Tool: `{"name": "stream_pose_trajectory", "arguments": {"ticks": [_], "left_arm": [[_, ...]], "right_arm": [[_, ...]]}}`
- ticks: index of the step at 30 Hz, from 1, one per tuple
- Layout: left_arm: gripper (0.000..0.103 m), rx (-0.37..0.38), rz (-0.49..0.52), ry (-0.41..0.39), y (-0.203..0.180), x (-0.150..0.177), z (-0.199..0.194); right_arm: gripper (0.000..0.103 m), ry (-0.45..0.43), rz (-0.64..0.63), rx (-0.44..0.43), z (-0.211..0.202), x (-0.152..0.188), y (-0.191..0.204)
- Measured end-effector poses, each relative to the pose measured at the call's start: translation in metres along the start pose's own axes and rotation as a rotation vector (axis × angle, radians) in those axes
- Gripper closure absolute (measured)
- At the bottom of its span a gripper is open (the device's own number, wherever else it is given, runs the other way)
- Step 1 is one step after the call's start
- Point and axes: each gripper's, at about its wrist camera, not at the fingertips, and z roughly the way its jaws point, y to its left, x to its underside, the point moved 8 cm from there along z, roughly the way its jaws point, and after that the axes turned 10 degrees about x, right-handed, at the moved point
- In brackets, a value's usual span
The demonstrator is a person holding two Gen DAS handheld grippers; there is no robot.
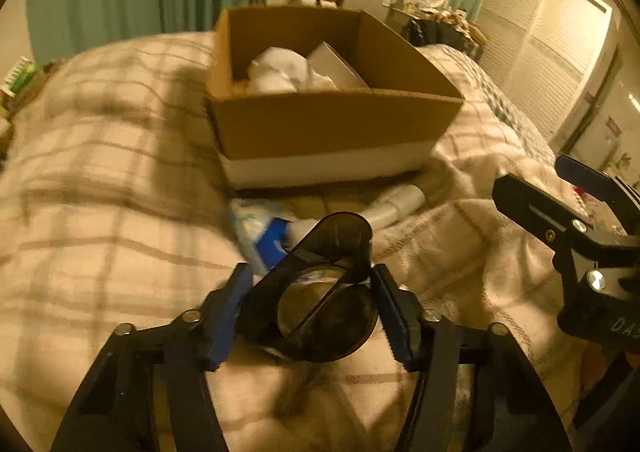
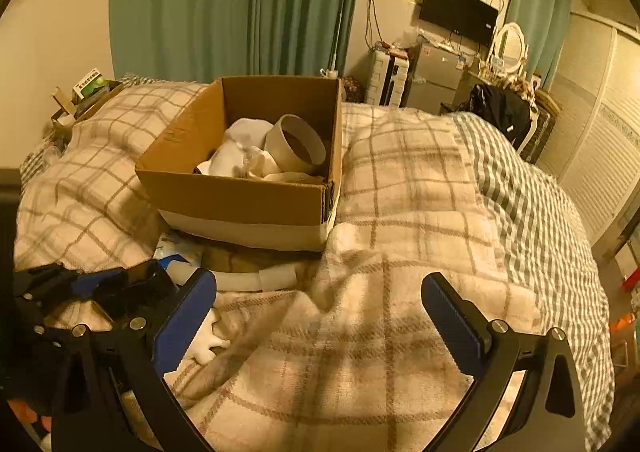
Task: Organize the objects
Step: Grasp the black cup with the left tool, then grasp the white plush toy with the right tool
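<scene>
My left gripper point(image 1: 312, 312) is shut on a dark translucent plastic container point(image 1: 320, 292), held just above the plaid blanket in front of the cardboard box point(image 1: 320, 124). The box point(image 2: 248, 196) stands on the bed and holds white cloth point(image 2: 240, 152) and a grey tape roll point(image 2: 296, 144). My right gripper point(image 2: 320, 312) is open and empty over the blanket, right of the left gripper point(image 2: 116, 288). A white tube point(image 1: 396, 204), also in the right wrist view point(image 2: 256, 278), and a blue-white packet point(image 1: 264, 236) lie between the box and my left gripper.
The bed is covered by a plaid blanket point(image 2: 400, 212) and a striped sheet point(image 2: 532, 204). A small white object point(image 2: 208, 344) lies by my right gripper's left finger. Bedside clutter point(image 2: 88, 92) is far left. A dresser, fridge and TV point(image 2: 456, 12) stand beyond the bed.
</scene>
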Motion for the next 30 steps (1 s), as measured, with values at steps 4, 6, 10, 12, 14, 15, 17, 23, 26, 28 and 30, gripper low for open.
{"name": "stream_pose_trajectory", "arguments": {"ticks": [4,6,10,12,14,15,17,23,26,28,30], "left_arm": [[0.065,0.005,-0.036,-0.048,0.009,-0.01,-0.028],[0.067,-0.022,-0.035,-0.07,0.016,-0.017,-0.041],[0.068,-0.076,-0.021,-0.126,0.031,-0.029,-0.065],[0.068,-0.084,-0.029,-0.142,0.04,-0.033,-0.069],[0.068,-0.093,-0.039,-0.145,0.047,-0.034,-0.07],[0.068,-0.102,-0.041,-0.143,0.05,-0.032,-0.07],[0.069,-0.12,-0.037,-0.129,0.055,-0.03,-0.065],[0.069,-0.095,-0.046,-0.114,0.055,-0.02,-0.058],[0.07,-0.086,-0.045,-0.113,0.052,-0.018,-0.058],[0.07,-0.086,-0.044,-0.111,0.051,-0.016,-0.059],[0.071,-0.087,-0.043,-0.112,0.048,-0.013,-0.061]], "right_arm": [[0.001,-0.023,-0.008,-0.016,-0.011,-0.005,0.005],[0.001,-0.023,-0.01,-0.044,-0.015,-0.009,0.012],[0.001,-0.022,-0.03,-0.121,-0.021,-0.017,0.035],[0.001,-0.009,-0.06,-0.132,-0.018,-0.015,0.049],[0.001,0.031,-0.099,-0.159,-0.008,-0.007,0.066],[0.001,0.052,-0.112,-0.175,-0.003,-0.002,0.075],[0.001,0.11,-0.138,-0.204,0.01,0.01,0.09],[0.012,0.286,-0.194,-0.223,0.049,0.048,0.114],[0.013,0.308,-0.193,-0.232,0.052,0.053,0.115],[0.02,0.315,-0.206,-0.238,0.051,0.056,0.118],[0.035,0.325,-0.216,-0.266,0.047,0.06,0.122]]}}
